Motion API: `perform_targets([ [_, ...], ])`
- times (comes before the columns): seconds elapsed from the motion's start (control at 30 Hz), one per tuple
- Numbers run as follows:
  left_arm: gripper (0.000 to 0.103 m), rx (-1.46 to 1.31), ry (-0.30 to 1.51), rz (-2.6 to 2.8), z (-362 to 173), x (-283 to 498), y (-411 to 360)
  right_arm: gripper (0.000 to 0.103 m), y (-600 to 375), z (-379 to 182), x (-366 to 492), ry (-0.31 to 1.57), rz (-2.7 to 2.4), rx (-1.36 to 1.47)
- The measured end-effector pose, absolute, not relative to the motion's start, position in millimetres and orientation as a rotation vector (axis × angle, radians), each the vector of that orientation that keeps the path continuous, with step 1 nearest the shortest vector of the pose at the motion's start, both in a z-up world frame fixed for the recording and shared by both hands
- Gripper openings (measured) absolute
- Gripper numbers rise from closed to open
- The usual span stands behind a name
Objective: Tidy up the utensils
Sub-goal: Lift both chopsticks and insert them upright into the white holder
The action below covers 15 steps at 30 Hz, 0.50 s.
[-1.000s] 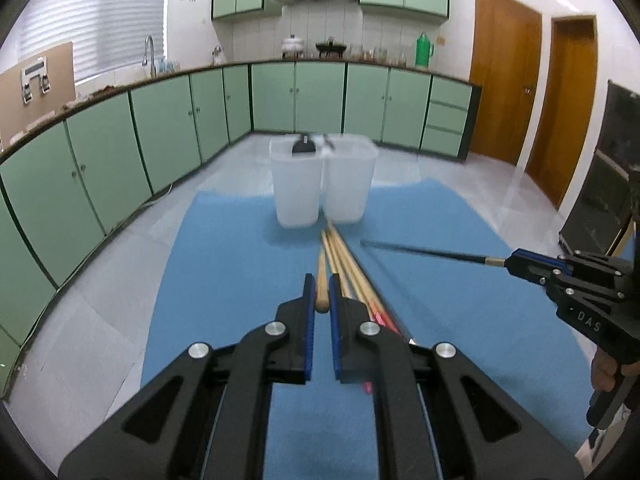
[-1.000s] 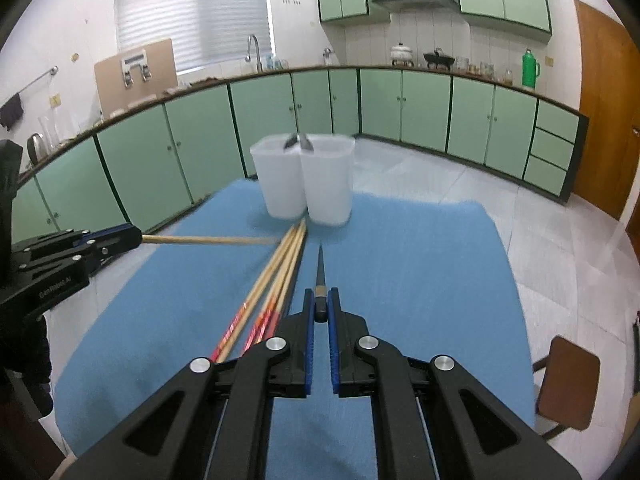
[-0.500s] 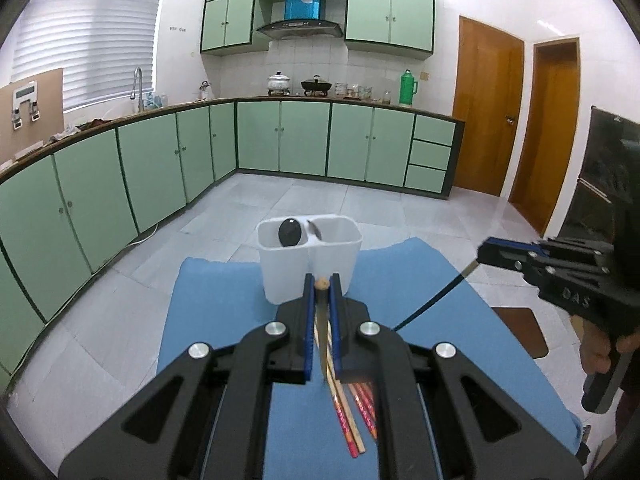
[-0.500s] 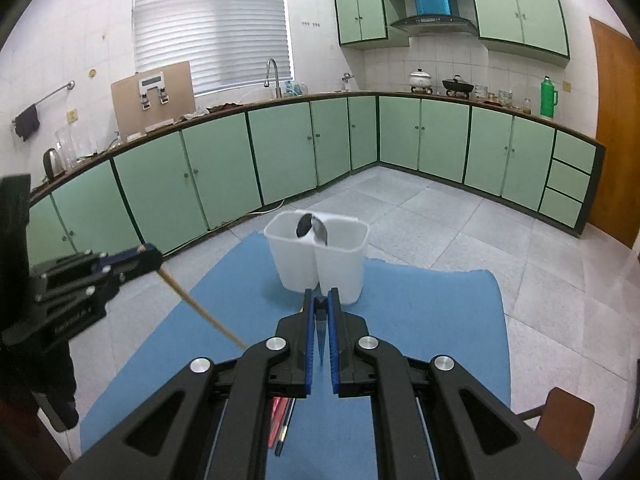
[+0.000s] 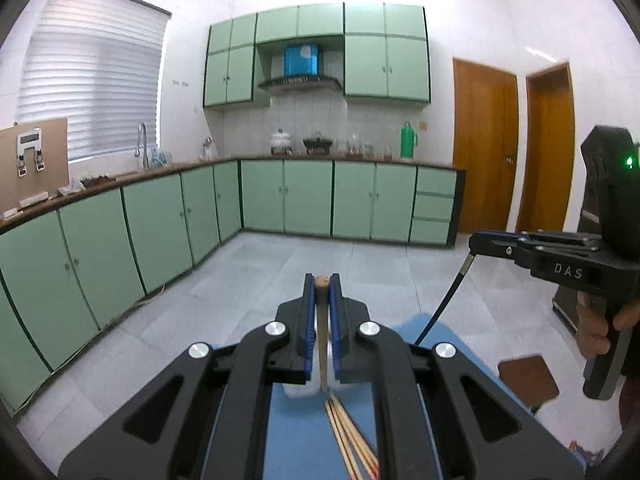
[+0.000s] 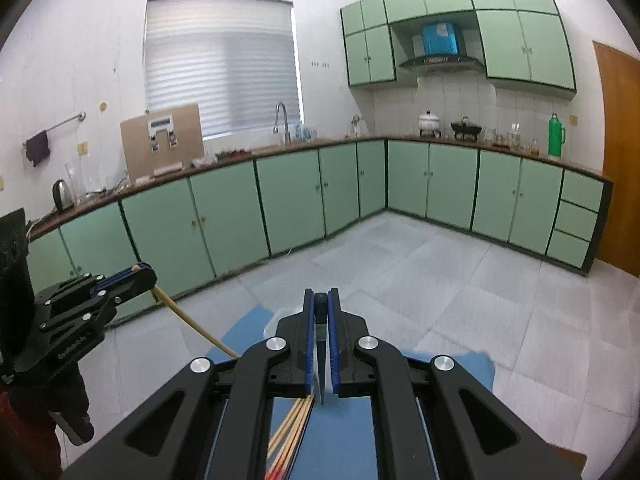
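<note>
Left gripper (image 5: 321,292): clenched on a wooden chopstick (image 5: 322,344), tip hanging above the blue mat (image 5: 296,436). Right gripper (image 6: 320,304): clenched on a dark chopstick (image 6: 321,344). Advice: keep both vertical, lower tips-first into the holder, barely visible here.

Left claw (image 5: 321,282) clamped tight, blue pads (image 5: 308,320) nearly together, pinching a thin wooden chopstick (image 5: 322,340) that hangs down between them. Claw points slightly below level. Right claw (image 6: 320,298) likewise clamped, gripping a dark chopstick (image 6: 320,344) by its top end, tilted slightly down. Right hand (image 5: 596,332) wraps that claw's handle at the left view's edge. Both claws held side by side, well apart.
</note>
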State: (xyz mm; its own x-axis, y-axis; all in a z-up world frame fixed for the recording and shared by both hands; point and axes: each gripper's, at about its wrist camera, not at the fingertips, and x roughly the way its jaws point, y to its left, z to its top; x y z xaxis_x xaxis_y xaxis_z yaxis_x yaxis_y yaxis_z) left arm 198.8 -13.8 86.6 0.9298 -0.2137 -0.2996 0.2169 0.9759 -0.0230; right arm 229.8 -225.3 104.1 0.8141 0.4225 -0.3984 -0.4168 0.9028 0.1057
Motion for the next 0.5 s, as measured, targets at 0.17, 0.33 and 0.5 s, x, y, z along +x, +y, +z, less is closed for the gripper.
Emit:
perform_targets([
  [0.17, 0.006, -0.001, 0.244, -0.200, 106.6, 226.4, -17.0, 0.006, -221.9, 121.4, 259.1, 0.391, 0.439, 0.039],
  [0.33, 0.006, 0.010, 0.253, -0.175, 99.5, 263.2, -21.0, 0.006, -213.4, 118.0, 291.2, 0.391, 0.405, 0.026],
  [0.5, 0.006, 0.023, 0.279, -0.157, 78.8, 301.3, -20.7, 0.006, -205.4, 90.9, 321.9, 0.430, 0.389, 0.024],
])
